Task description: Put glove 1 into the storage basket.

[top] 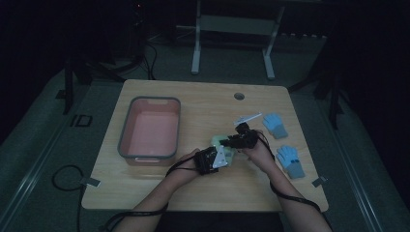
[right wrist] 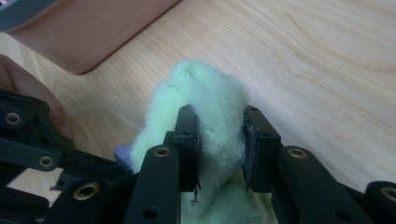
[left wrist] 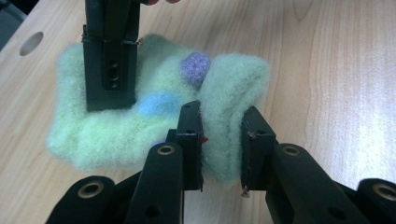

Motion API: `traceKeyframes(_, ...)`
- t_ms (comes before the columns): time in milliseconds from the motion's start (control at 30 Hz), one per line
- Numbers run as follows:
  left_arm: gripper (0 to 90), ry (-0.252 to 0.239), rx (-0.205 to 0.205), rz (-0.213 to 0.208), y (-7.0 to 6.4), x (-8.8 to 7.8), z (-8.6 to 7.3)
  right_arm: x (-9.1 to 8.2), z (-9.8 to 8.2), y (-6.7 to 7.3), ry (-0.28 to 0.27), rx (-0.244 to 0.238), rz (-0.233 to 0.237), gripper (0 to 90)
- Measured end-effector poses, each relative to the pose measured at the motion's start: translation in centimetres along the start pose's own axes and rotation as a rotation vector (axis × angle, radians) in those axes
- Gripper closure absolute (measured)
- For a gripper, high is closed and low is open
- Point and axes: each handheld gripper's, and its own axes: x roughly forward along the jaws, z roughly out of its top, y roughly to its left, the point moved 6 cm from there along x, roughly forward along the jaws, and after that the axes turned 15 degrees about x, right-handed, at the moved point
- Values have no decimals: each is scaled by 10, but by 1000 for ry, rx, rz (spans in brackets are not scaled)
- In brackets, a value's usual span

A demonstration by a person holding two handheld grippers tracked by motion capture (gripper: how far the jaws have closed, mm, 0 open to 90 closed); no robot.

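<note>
A pale green fuzzy cloth piece (left wrist: pixel 112 130) with blue and purple spots lies bunched on the wooden table (top: pixel 193 101), just right of centre in the high view. My left gripper (left wrist: pixel 223 149) is shut on a raised fold at one end of it. My right gripper (right wrist: pixel 220 140) is shut on another fold of the same cloth (right wrist: pixel 205 88). In the left gripper view the right gripper's jaws (left wrist: pixel 111 100) come down onto the cloth from above. In the high view the left gripper (top: pixel 212 158) and right gripper (top: pixel 241 137) sit close together, covering most of the cloth (top: pixel 231 154).
A pink tub with a grey rim (top: pixel 124 126) stands left of the grippers. Two light blue gloves (top: pixel 274 124) (top: pixel 291 161) lie toward the right edge, a white strip (top: pixel 247 118) behind the grippers. A round hole (top: pixel 239 95) marks the far side of the tabletop.
</note>
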Motion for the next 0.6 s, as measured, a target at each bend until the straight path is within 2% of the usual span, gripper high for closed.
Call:
traceKeyframes(200, 737, 14, 15, 5, 9, -18, 2, -5, 10, 12, -15, -26, 9, 706)
traceKeyframes(400, 738, 15, 3, 18, 17, -36, -1, -9, 24, 28, -31, -55, 20, 708)
traceKeyframes(600, 738, 33, 8, 27, 23, -50, -5, -8, 35, 41, -33, -80, 25, 707)
